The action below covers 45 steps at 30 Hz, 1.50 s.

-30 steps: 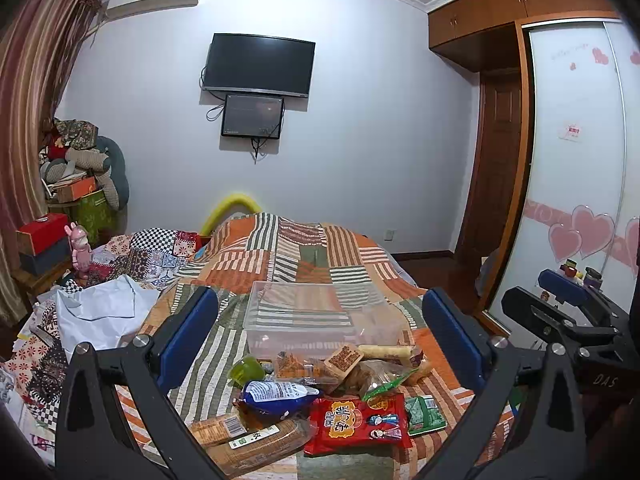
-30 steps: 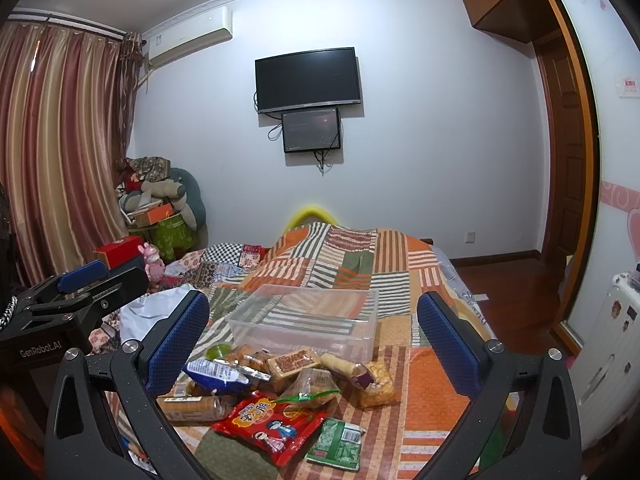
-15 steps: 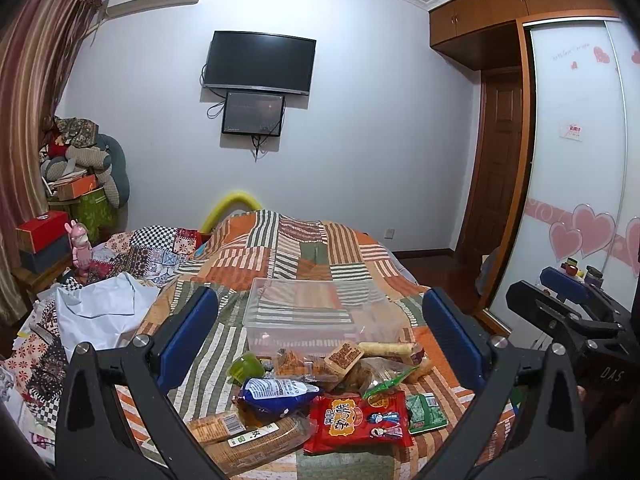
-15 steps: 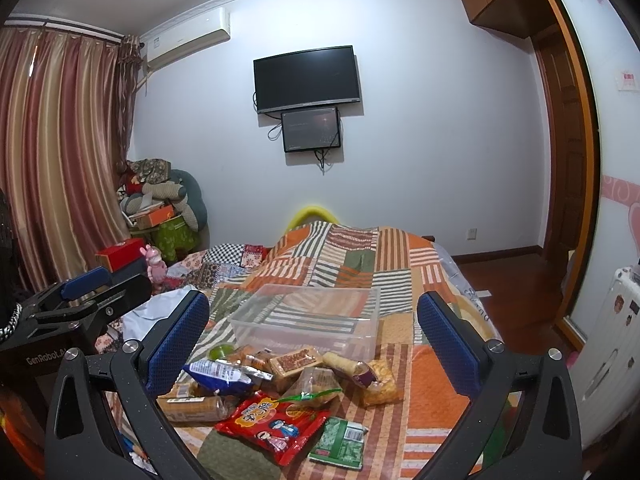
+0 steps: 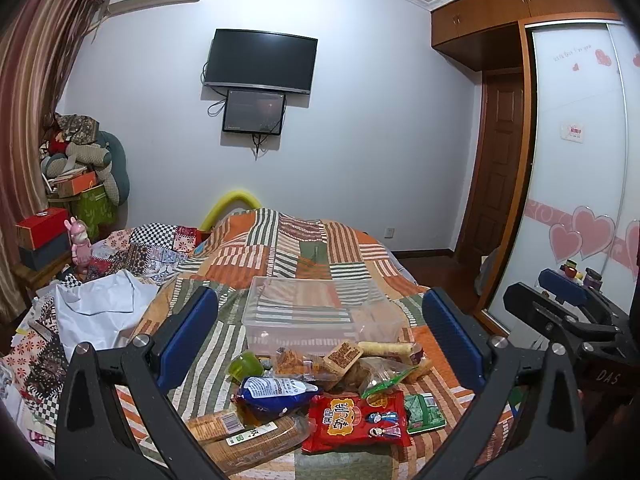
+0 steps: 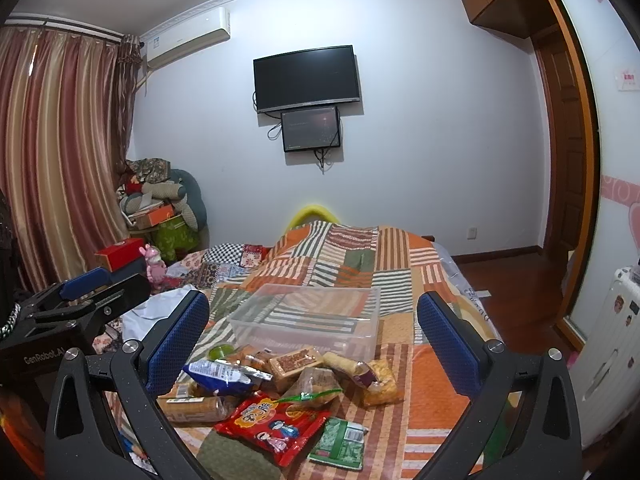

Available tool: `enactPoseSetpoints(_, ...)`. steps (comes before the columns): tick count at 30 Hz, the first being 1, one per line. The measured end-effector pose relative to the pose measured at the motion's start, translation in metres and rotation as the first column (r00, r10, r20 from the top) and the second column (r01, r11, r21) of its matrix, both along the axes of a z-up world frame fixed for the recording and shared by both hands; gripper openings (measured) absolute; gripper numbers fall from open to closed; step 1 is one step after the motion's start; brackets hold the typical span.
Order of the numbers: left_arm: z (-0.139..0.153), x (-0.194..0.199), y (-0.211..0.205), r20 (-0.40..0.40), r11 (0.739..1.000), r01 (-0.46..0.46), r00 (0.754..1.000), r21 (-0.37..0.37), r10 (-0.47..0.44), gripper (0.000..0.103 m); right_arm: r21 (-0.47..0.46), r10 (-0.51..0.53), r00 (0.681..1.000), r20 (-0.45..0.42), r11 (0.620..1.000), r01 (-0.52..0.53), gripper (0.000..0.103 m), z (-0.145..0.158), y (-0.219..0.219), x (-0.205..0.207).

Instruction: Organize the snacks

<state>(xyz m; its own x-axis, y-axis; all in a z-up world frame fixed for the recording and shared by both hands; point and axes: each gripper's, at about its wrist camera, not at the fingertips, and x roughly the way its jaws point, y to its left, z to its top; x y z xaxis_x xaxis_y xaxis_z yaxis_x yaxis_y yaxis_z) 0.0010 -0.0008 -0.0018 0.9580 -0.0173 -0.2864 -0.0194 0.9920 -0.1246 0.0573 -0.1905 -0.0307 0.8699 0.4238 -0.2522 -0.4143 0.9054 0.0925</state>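
A clear plastic bin (image 5: 312, 316) (image 6: 308, 320) sits empty on the patchwork bed. In front of it lies a pile of snacks: a red packet (image 5: 358, 422) (image 6: 274, 426), a blue bag (image 5: 276, 390) (image 6: 218, 374), a green packet (image 5: 424, 410) (image 6: 340, 442), biscuit sleeves (image 5: 248, 438) (image 6: 192, 406), a brown cracker pack (image 5: 344, 354) (image 6: 296, 362) and a green cup (image 5: 245, 365). My left gripper (image 5: 320, 344) is open and empty, held above the pile. My right gripper (image 6: 312, 344) is open and empty, also above it.
The striped quilt (image 5: 288, 248) covers the bed. White cloth (image 5: 96, 312) and clutter lie at the left edge. Boxes and a pink doll (image 5: 80, 244) stand on a side table. A wardrobe with heart decals (image 5: 580, 200) is at the right.
Both grippers have drifted very slightly; the view has shifted a little. The snacks and bin have not moved.
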Motion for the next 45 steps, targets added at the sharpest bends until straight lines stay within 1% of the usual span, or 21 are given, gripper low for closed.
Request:
enactPoseSetpoints(28,-0.002,-0.001,-0.003,0.006,1.000,-0.012,1.000,0.015,0.011,0.103,0.001,0.007,1.000,-0.004,1.000,-0.007,0.103,-0.001,0.004,0.000)
enactPoseSetpoints(32,-0.003,-0.001,-0.003,0.002,1.000,-0.021,1.000,0.020,0.021,0.103,0.001,0.009,1.000,-0.014,1.000,-0.009,0.103,-0.003,0.004,0.001)
enactPoseSetpoints(39,-0.012,0.004,0.005,-0.028,0.999,-0.030,0.999,0.019,0.031,0.103,-0.006,0.006,0.998,-0.062,1.000,-0.006,0.103,-0.013,0.000,0.011)
enactPoseSetpoints(41,-0.016,0.006,0.010,-0.050,1.000,-0.025,0.998,0.016,0.026,0.101,-0.015,0.010,0.996,-0.088,1.000,-0.011,0.103,-0.019,-0.002,0.016)
enactPoseSetpoints(43,-0.023,0.010,0.015,-0.081,1.000,-0.028,0.996,0.015,0.029,0.096,-0.030,0.007,0.994,-0.111,0.999,-0.010,0.103,-0.026,-0.004,0.020)
enactPoseSetpoints(45,-0.033,0.016,0.022,-0.133,1.000,-0.026,0.991,0.014,0.027,0.085,-0.052,-0.001,0.990,-0.141,0.999,-0.006,0.103,-0.035,-0.007,0.025)
